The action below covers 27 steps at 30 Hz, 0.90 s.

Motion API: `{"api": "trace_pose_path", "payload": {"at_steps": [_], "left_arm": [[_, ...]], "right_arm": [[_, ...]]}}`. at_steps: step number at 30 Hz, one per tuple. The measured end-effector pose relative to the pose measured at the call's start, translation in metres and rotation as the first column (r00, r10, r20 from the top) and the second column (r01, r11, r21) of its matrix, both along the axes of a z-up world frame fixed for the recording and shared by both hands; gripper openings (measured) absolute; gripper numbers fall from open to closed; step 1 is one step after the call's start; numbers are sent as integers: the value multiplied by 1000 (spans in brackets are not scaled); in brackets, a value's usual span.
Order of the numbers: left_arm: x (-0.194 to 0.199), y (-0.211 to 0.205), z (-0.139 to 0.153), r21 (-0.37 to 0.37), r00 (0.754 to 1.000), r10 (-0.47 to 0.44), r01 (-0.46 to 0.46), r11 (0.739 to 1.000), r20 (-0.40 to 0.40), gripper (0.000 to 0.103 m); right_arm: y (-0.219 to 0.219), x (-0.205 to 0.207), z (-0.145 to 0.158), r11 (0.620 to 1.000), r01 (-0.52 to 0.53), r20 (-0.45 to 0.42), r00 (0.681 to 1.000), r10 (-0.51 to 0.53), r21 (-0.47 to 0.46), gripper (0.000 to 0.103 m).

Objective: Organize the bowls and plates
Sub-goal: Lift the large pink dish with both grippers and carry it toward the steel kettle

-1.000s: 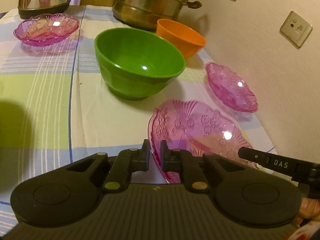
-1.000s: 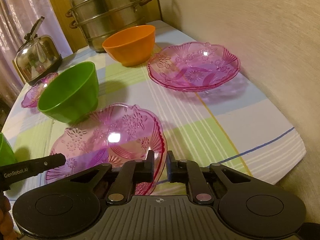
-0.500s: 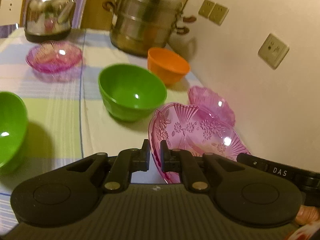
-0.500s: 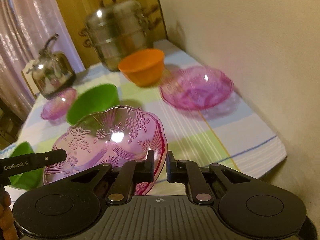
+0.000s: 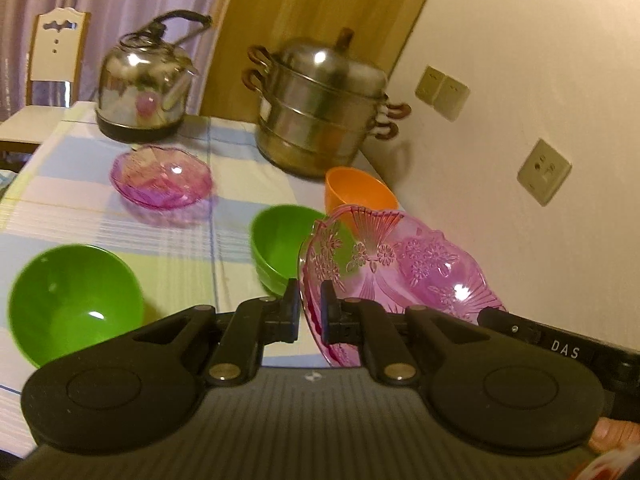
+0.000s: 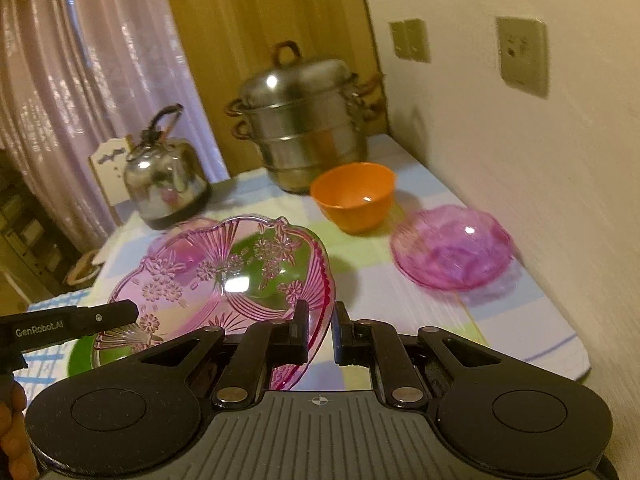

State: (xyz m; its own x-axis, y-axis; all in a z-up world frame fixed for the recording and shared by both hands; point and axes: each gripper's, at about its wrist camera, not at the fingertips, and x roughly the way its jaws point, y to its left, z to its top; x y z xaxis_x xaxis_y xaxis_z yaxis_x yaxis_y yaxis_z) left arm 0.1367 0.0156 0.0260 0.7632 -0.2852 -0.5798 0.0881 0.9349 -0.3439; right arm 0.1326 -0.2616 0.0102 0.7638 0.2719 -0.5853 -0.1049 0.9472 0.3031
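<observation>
The big pink glass plate [image 5: 400, 268] is up off the table [image 5: 172, 240], pinched at opposite rims by the left tool [image 5: 310, 312] and the right tool [image 6: 320, 330], both clamped narrow on it. Behind it sit a green bowl [image 5: 276, 244], an orange bowl [image 6: 354, 196] and, a bit blurry, another pink dish [image 6: 452, 254] by the wall.

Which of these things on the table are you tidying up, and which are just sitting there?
For the job: flowered pink glass plate gripped on both edges by the left hand-held gripper and right hand-held gripper; pink glass dishes; green bowls; orange bowl.

Just sitting there: kettle; steamer pot; chair.
</observation>
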Motion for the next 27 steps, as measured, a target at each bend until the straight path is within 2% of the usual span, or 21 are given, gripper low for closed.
{"api": "trace_pose_path", "payload": {"at_steps": [8, 15, 22, 27], "left_arm": [[1, 36, 15, 19, 998, 57, -57, 998, 0, 8], [20, 79, 27, 50, 992, 127, -127, 991, -1, 8], [69, 121, 28, 92, 982, 188, -187, 978, -4, 8], [120, 143, 14, 138, 980, 198, -193, 971, -21, 8]], "right_arm": [[36, 10, 14, 998, -69, 27, 997, 69, -2, 11], [77, 43, 19, 987, -159, 13, 987, 158, 21, 12], [127, 95, 21, 973, -226, 12, 974, 226, 36, 12], [158, 145, 12, 969, -243, 7, 970, 243, 45, 12]]}}
